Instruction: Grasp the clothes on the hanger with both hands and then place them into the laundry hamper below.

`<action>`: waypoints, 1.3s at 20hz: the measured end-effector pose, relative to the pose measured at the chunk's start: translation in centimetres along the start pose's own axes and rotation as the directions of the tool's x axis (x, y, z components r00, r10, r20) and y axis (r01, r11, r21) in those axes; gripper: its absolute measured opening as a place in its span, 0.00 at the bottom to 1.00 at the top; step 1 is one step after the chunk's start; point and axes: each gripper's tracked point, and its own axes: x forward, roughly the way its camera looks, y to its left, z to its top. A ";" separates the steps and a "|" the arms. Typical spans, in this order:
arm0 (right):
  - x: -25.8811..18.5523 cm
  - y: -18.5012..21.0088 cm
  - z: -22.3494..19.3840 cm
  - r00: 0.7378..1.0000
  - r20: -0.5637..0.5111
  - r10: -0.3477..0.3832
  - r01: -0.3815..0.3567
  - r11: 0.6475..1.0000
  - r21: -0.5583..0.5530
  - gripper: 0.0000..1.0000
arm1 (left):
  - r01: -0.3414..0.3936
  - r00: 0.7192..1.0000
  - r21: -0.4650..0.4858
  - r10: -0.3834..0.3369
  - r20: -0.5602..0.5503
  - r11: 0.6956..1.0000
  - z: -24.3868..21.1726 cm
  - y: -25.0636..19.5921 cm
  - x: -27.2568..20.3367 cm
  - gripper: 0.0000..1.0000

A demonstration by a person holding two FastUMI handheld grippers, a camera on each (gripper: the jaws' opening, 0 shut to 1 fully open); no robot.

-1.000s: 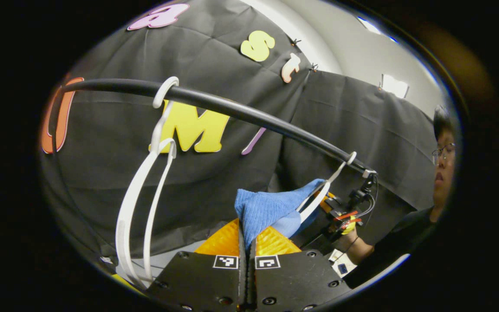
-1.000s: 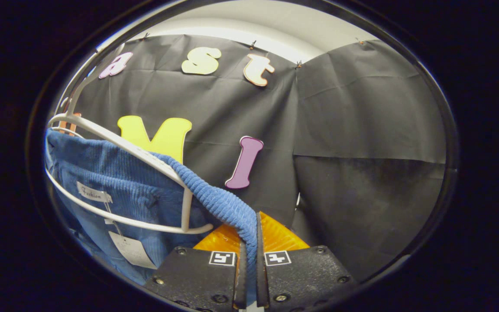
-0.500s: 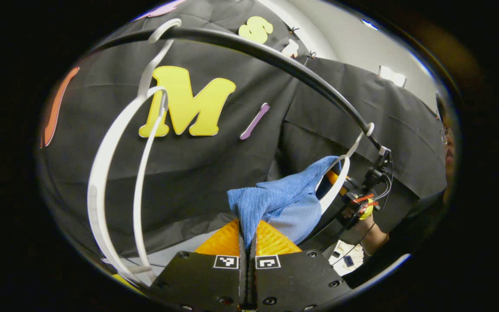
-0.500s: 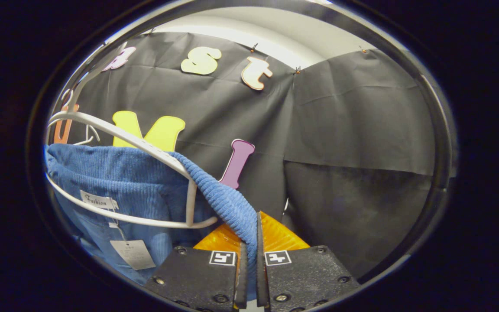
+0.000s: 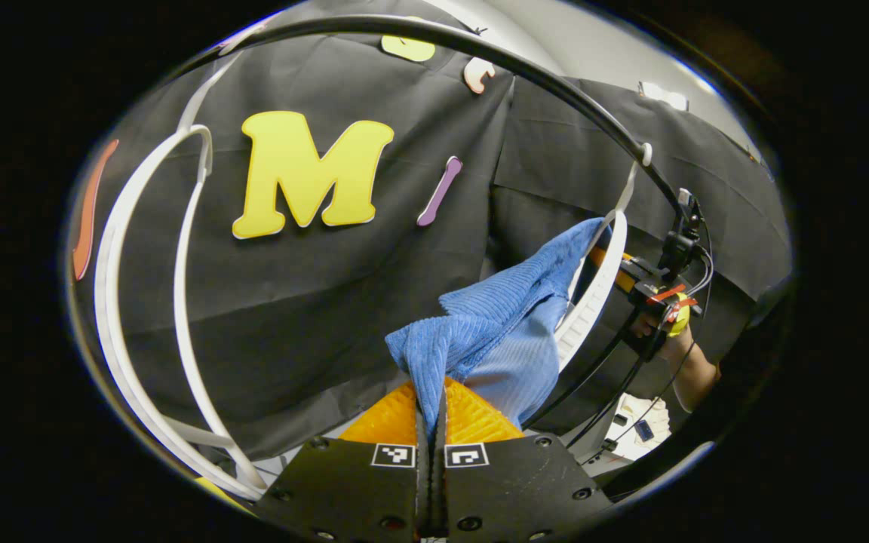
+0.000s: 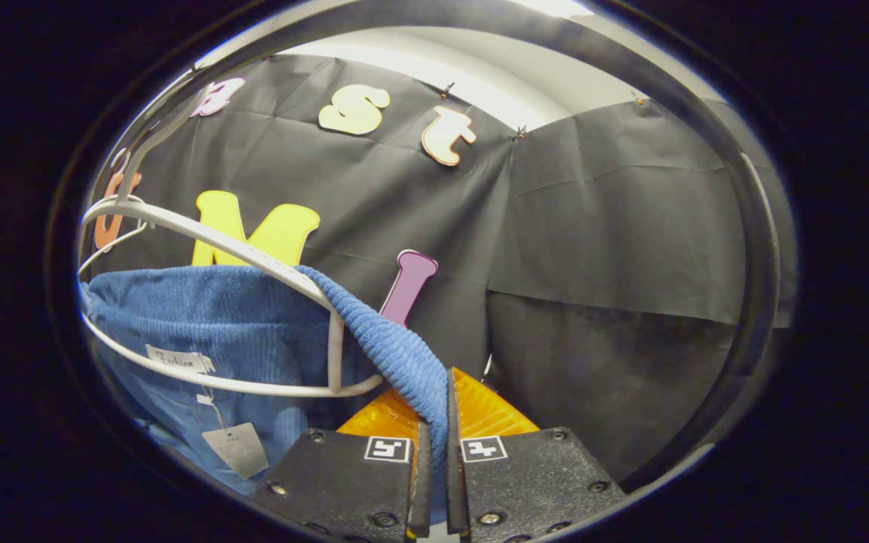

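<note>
In the left gripper view, the blue garment (image 5: 495,332) is pinched between the fingers of the left hand-held gripper (image 5: 431,422), below the black rail (image 5: 555,83).

In the right gripper view, the right hand-held gripper (image 6: 434,434) is clamped on the garment's edge, which is draped over a white hanger (image 6: 253,260).

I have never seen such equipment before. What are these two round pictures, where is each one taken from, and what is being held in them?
A person holds one hand tool with two jaws in each hand; no robot arm is there. Each tool carries a camera that looks along its jaws.

In the left gripper view, the left gripper is closed on a blue garment. Farther off you see the right gripper and the hand holding it.

In the right gripper view, the right gripper pinches the same garment beside a white hanger, which hangs from a black rail. An empty white hanger hangs nearby.
</note>
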 end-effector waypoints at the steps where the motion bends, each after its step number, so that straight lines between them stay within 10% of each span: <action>1: 0.0 0.0 -0.1 1.000 -0.001 0.004 -0.004 1.000 -0.005 0.12 | -0.009 0.999 -0.011 0.009 0.035 1.000 0.2 0.2 0.1 0.05; 7: 0.2 1.9 -2.2 0.991 -0.091 0.094 -0.093 0.995 0.018 0.12 | -0.157 0.986 0.015 0.157 -0.052 0.988 -5.0 2.4 2.8 0.00; 26: -10.7 4.6 -16.8 0.883 -0.397 0.250 -0.217 0.968 0.128 0.11 | -0.199 0.979 -0.178 0.205 0.017 0.964 -10.7 -4.4 0.3 0.01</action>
